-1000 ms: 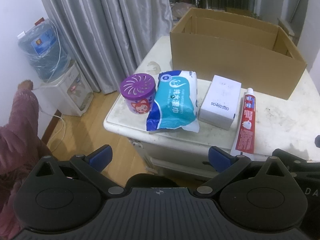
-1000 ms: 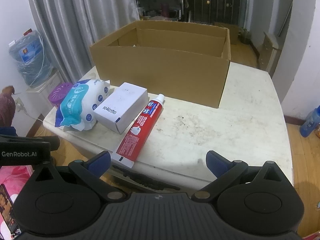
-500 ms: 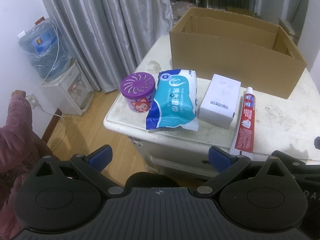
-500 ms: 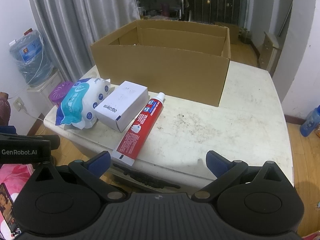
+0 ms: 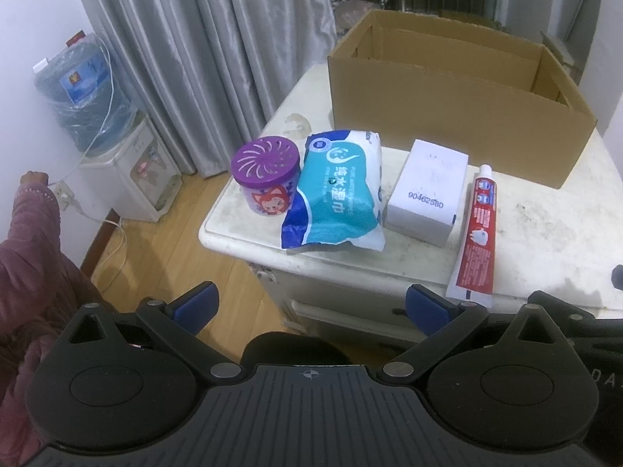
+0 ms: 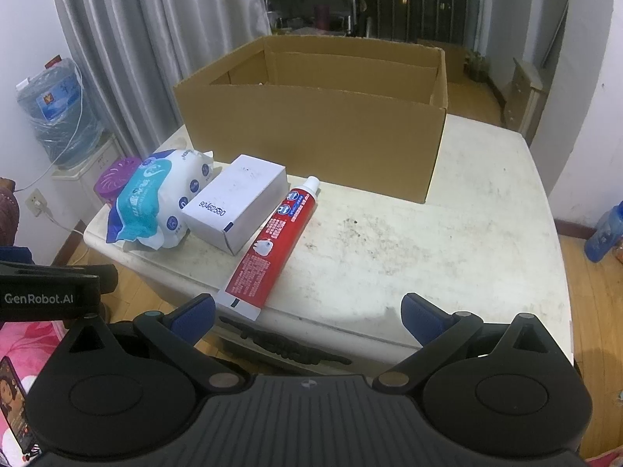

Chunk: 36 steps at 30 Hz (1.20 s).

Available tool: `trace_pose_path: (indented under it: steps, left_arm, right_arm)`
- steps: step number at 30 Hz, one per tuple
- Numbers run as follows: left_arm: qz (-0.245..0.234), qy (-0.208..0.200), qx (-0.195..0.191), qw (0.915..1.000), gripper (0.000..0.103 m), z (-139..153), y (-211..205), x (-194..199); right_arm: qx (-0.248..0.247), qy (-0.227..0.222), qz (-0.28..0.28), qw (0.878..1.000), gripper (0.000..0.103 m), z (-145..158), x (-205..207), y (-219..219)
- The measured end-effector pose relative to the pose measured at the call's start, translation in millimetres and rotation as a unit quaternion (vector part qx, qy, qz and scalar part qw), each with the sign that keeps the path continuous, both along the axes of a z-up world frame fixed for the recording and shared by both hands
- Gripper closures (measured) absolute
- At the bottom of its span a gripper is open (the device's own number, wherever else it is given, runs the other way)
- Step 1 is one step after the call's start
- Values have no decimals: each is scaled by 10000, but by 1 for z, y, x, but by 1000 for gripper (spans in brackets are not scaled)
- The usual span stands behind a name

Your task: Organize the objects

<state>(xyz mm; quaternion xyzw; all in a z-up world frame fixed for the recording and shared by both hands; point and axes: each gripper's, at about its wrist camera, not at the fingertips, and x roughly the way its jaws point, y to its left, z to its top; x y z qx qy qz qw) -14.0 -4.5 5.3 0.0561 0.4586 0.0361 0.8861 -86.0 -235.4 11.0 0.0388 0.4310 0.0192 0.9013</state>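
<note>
- Nearest the cameras, short of the table's near edge, the left gripper [image 5: 311, 303] and the right gripper [image 6: 307, 311] both hang over the wooden floor, each released with its blue-tipped jaws spread wide and nothing between them.
- On the worn white table [image 6: 447, 233], along its near-left part, four things lie in a row.
- The red toothpaste tube [image 6: 272, 241] is the rightmost, its flat end at the near edge and its white cap pointing far.
- Just left of it sits the white carton [image 6: 237, 202] printed with a number, touching or almost touching the tube.
- Left again lies the teal-and-white wet wipes pack [image 5: 335, 194], close against the carton.
- At the left corner stands the purple air freshener tub [image 5: 266, 179], upright, pressed against the wipes.
- Beyond the row, the open cardboard box [image 6: 311, 116] stands on the far part of the table; little of its inside shows.
- At the far left, by the grey curtains [image 5: 214, 58], a water dispenser [image 5: 128, 155] stands against the wall.
- A pink sleeve [image 5: 35, 241] shows at the left edge of the left wrist view.
</note>
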Motion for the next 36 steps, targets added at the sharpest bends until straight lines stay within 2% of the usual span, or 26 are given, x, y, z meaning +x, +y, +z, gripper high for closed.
trace_pose_path:
  steps: [16, 22, 30, 34, 36]
  left_arm:
    - [-48, 48, -102, 9999, 0, -3, 1, 3]
    - [-202, -121, -300, 9993, 0, 0, -2, -2]
    - [-883, -420, -643, 9931, 1, -3, -27, -10]
    - [-1256, -485, -809, 9876, 6, -8, -44, -6]
    - [-1389, -429, -776, 9863, 10, -12, -53, -2]
  right_arm:
    - [-38, 30, -50, 10000, 0, -2, 4, -1]
    - [81, -65, -42, 9999, 0, -1, 8, -13]
    - [450, -518, -141, 9975, 0, 5, 17, -53]
    - [767, -461, -18, 9960, 1, 3, 33, -61]
    - [887, -369, 130, 9953, 4, 0, 43, -59]
